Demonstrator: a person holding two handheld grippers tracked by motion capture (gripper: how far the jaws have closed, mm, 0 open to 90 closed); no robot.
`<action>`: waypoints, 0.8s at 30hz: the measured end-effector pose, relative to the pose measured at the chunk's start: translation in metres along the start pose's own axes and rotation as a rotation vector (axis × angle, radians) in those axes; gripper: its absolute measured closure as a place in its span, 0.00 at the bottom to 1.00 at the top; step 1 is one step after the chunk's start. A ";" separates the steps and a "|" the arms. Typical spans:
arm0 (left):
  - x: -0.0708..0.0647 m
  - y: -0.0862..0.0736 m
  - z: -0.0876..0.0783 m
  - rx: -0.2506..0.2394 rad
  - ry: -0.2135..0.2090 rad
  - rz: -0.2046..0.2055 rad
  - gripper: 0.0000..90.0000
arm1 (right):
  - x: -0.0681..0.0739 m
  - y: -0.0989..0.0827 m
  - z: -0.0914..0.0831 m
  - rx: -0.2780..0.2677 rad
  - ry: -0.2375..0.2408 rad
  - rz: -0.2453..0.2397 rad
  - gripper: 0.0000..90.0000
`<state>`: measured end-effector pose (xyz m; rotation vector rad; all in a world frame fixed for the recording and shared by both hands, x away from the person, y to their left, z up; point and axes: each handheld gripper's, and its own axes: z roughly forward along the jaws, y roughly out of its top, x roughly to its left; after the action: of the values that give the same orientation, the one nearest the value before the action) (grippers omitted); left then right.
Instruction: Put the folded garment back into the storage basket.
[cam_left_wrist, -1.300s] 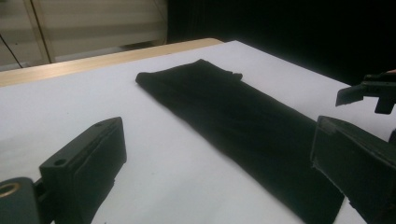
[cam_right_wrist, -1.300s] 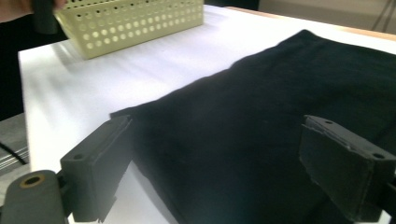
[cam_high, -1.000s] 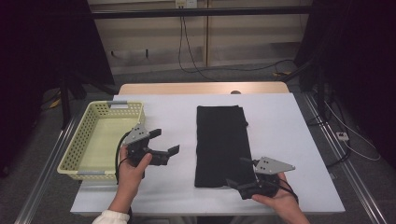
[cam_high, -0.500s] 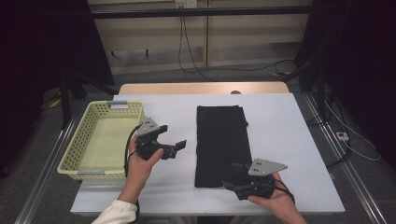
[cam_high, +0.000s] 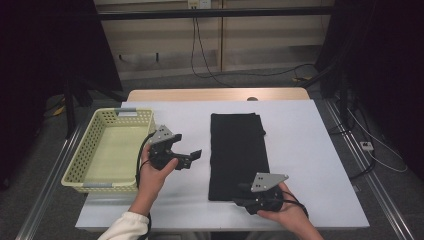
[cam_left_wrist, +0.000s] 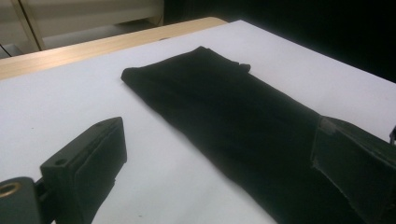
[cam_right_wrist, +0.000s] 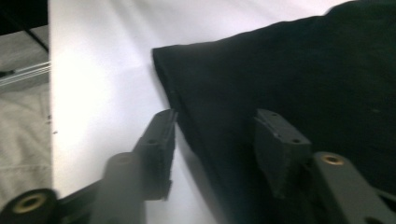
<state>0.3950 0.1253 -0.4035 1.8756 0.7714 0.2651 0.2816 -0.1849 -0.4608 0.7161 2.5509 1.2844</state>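
The long folded black cloth (cam_high: 237, 154) lies flat between both spread-jawed grippers; left gripper (cam_high: 192, 156) has moved closer, right gripper (cam_high: 239, 193) reaches its near edge.

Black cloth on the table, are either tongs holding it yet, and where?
Neither. Both tongs are open: the right tongs straddle the black cloth's near edge, the left tongs are beside it.

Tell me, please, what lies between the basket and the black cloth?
In the high view, the left tongs, held above bare white table, sit between the basket and the cloth; nothing else lies there.
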 end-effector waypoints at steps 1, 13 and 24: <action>0.000 0.000 0.001 0.003 0.000 0.004 0.04 | 0.000 0.000 0.001 -0.003 0.008 -0.001 0.57; 0.001 0.004 0.012 0.020 -0.002 0.015 0.04 | 0.001 0.002 0.010 0.058 -0.009 -0.046 0.67; 0.008 0.005 0.024 0.043 0.005 0.011 0.05 | -0.006 0.005 0.010 0.076 -0.016 -0.048 0.84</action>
<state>0.4153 0.1110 -0.4103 1.9204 0.7761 0.2622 0.2919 -0.1785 -0.4632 0.6730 2.6002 1.1676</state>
